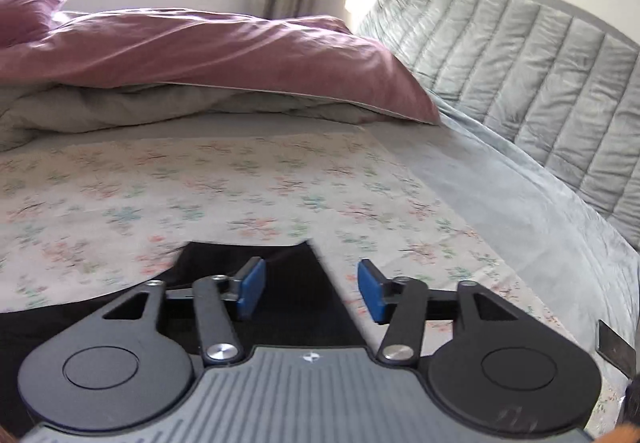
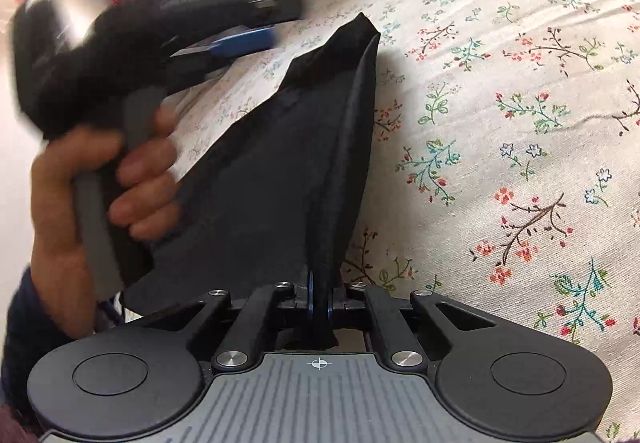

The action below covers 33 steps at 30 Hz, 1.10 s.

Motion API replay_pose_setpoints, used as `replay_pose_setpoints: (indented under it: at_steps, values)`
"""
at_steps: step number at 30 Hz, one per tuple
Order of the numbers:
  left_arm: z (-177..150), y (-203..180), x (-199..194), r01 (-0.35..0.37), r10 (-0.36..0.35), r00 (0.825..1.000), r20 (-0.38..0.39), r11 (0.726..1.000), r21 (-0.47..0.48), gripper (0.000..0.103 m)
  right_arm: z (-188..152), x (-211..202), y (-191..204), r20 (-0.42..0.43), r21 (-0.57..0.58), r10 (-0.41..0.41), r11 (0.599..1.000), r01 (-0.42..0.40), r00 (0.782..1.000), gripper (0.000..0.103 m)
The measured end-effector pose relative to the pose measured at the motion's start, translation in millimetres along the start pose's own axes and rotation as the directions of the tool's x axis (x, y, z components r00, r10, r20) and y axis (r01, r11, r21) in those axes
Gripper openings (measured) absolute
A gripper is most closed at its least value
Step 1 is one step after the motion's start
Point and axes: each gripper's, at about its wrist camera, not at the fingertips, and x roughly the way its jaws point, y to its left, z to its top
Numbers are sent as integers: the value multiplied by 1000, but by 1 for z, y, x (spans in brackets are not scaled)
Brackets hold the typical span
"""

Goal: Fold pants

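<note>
R claw (image 2: 319, 297) is pinched tight on a bunched fold of the black pants (image 2: 280, 163), blue pads nearly meeting w/ cloth between them. From that grip the fabric fans up and away in a taut wedge, its far tip (image 2: 362, 23) lifted over the floral sheet (image 2: 500, 103) on the bed. L claw (image 1: 311, 289) is spread wide, nothing between its blue pads (image 1: 252, 287); it hangs just above a flat part of the pants (image 1: 288, 283) lying on the sheet (image 1: 200, 183) near the bed's near edge. In the R wrist view the L claw (image 2: 244, 25) is motion-blurred, w/ the person's hand (image 2: 100, 195) wrapped round its grey handle. At the bed's far end: mauve duvet (image 1: 200, 51) heaped over grey bedding; grey quilted cover (image 1: 520, 55) along the R side.
</note>
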Motion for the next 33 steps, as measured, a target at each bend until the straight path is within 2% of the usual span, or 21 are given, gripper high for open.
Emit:
replay_pose_setpoints:
  at_steps: [6, 8, 9, 10, 11, 14, 17, 19, 22, 28, 33]
  values:
    - [-31, 89, -28, -128, 129, 992, -2, 981, -146, 80, -2, 0, 7, 8, -6, -22, 1000, 22, 1000, 6]
    - [-44, 114, -31, -182, 176, 983, -47, 961, -207, 80, -1, 0, 6, 7, -4, -31, 1000, 31, 1000, 6]
    - [-53, 127, -28, -228, 211, 973, -95, 946, -230, 80, -1, 0, 7, 9, -5, -35, 999, 35, 999, 6]
    - [-59, 132, -24, -266, 241, 962, -132, 935, -236, 80, -1, 1, 8, 11, -8, -39, 999, 39, 999, 6]
    - [-66, 134, -19, -284, 256, 955, -152, 934, -215, 78, -1, 2, 8, 14, -13, -45, 999, 45, 999, 6]
    - [-64, 119, -10, -308, 291, 946, -144, 944, -116, 78, -2, 0, 15, 24, -37, -57, 998, 58, 998, 6]
    - [-48, 107, 2, -282, 262, 954, -148, 950, -133, 79, -3, 0, 18, 30, -24, -71, 997, 72, 997, 6]
    - [-46, 102, 19, -305, 279, 940, -198, 945, -119, 80, -2, -1, 19, 40, -22, -72, 997, 73, 997, 6]
    - [-62, 90, 24, -368, 355, 919, -169, 929, -47, 80, 1, -2, 20, 55, -10, -68, 998, 68, 996, 6]
    - [-100, 56, -24, -421, 426, 897, -120, 905, 70, 80, 1, -7, 19, 77, -1, -68, 998, 68, 995, 6]
    - [-149, 30, -72, -399, 410, 907, -94, 909, 121, 82, 1, -10, 20, 84, -2, -68, 998, 68, 994, 6]
